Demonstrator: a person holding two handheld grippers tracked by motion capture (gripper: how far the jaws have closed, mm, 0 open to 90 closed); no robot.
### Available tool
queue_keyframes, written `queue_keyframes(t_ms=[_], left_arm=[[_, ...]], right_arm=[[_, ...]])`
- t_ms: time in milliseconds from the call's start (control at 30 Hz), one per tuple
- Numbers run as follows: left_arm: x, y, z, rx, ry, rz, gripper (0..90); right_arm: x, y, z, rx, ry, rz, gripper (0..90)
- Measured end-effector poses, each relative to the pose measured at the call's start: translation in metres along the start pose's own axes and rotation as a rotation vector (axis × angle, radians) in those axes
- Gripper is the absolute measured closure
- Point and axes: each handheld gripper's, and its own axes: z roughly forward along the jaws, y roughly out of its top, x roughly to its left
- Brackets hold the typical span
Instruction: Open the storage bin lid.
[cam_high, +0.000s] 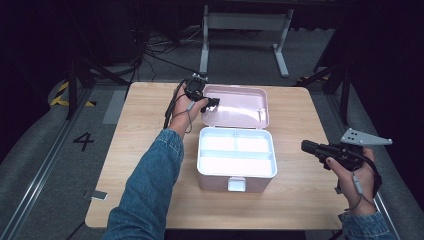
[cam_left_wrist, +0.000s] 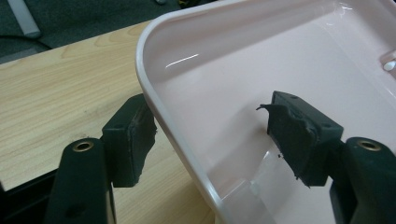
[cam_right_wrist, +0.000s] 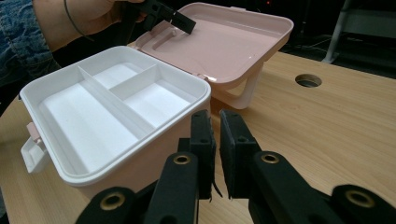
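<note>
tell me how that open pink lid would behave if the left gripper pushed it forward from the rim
The lid looks like thin glossy moulded plastic, so probably stiff yet light and slippery under the pads. Hinged to the white-trayed box, it would likely swing rather than slide. The empty box may shift too.

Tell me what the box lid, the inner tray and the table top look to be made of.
Lid: likely moulded plastic, pale pink and glossy; light streaks reflect on its inside.
Tray: white plastic by the look, smooth, with thin moulded dividers.
Table top: wood or a wood-look laminate, matt; a light grain pattern runs across it, and which of the two it is I cannot tell.
</note>
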Motion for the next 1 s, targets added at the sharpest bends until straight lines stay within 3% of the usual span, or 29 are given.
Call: queue_keyframes(t_ms=[333,500,867,1000], left_arm=[[0.003,-0.004,0.008,0.037,0.004,-0.025,31.9],[0.001,-0.004,0.012,0.062,0.051,0.011,33.7],[0.002,-0.005,0.015,0.079,0.050,-0.001,33.7],[0.002,-0.005,0.016,0.094,0.056,-0.023,34.3]], right_arm=[[0.002,0.000,0.001,0.004,-0.001,-0.012,84.1],[0.002,0.000,0.001,0.007,-0.002,-0.013,84.0],[0.002,0.000,0.003,0.013,-0.001,-0.013,83.6],[0.003,-0.001,0.003,0.015,0.000,-0.015,83.4]])
